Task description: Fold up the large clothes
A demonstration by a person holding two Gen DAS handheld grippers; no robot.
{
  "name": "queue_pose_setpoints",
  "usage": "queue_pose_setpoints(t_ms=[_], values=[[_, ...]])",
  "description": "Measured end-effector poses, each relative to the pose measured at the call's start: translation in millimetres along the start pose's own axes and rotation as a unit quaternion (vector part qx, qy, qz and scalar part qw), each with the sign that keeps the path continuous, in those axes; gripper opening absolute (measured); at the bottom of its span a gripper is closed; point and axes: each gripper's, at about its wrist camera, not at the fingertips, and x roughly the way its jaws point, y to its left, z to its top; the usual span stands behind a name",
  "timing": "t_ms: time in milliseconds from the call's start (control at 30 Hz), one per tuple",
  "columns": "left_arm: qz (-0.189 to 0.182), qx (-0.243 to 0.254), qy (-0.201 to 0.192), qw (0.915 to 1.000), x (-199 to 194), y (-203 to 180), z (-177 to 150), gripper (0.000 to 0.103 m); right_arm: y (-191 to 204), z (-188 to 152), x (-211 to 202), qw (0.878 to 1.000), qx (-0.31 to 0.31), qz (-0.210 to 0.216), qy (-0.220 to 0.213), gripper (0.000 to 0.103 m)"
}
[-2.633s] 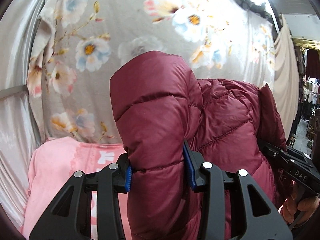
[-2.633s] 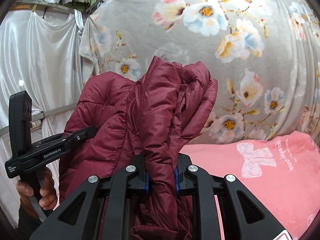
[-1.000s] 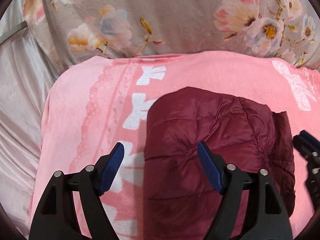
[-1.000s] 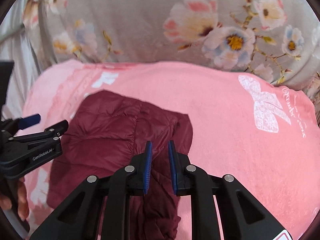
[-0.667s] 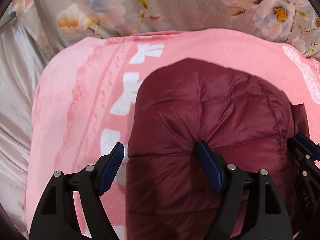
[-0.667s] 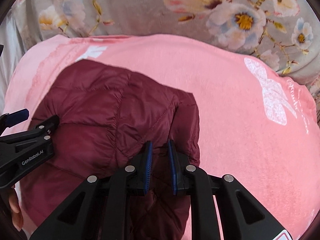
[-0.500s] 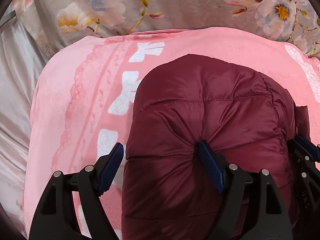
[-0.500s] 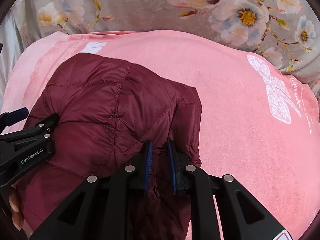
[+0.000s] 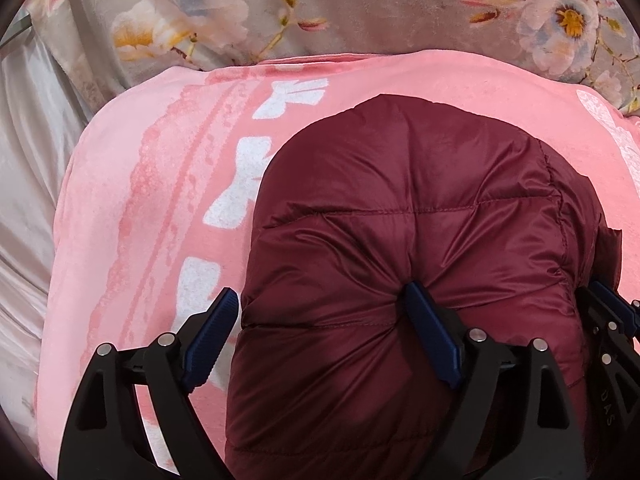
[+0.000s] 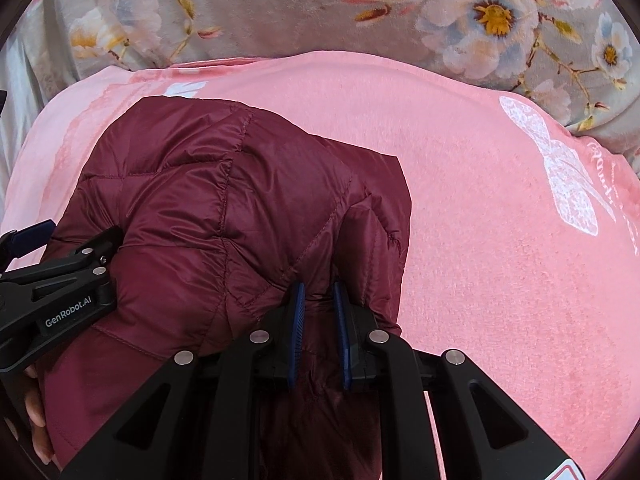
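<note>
Item: maroon puffer jacket (image 9: pixel 420 240), quilted, bundled into a thick fold. Location: lying on the pink blanket (image 9: pixel 160 184), toward its left half in the right wrist view, with the grey floral cloth (image 9: pixel 360 8) rising behind the blanket's far edge.

Your left gripper (image 9: pixel 322 328): jaws spread wide. Left blue pad (image 9: pixel 210 334) sits just beside the jacket's left edge, over the pink blanket; whether it touches the fabric cannot be told. Right blue pad (image 9: pixel 434 338) presses into the top of the bundle, the quilting puckering around its tip. A wide lobe of jacket lies between the two pads, unclamped.

Your right gripper (image 10: pixel 319 336): jaws nearly together, pinching a narrow pleat of the jacket's right-hand edge between the blue pads (image 10: pixel 297 332).

Cross-reference: your left gripper's body shows at the jacket's left side in the right wrist view, fingers of your hand (image 10: pixel 34 420) beneath it
</note>
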Motion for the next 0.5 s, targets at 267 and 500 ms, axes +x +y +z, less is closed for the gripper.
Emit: queue_pose_setpoints(t_ms=[267, 500], values=[[0.011, 0.004, -0.009, 0.9999, 2.5, -3.5, -1.9, 0.084, -2.3, -0.6, 1.9, 1.000, -0.001, 0.002, -0.006, 0.012], [0.014, 0.003, -0.016, 0.9998, -4.0, -3.1, -6.0, 0.085, -3.4, 0.5, -6.3, 1.000, -0.006, 0.010, -0.004, 0.016]])
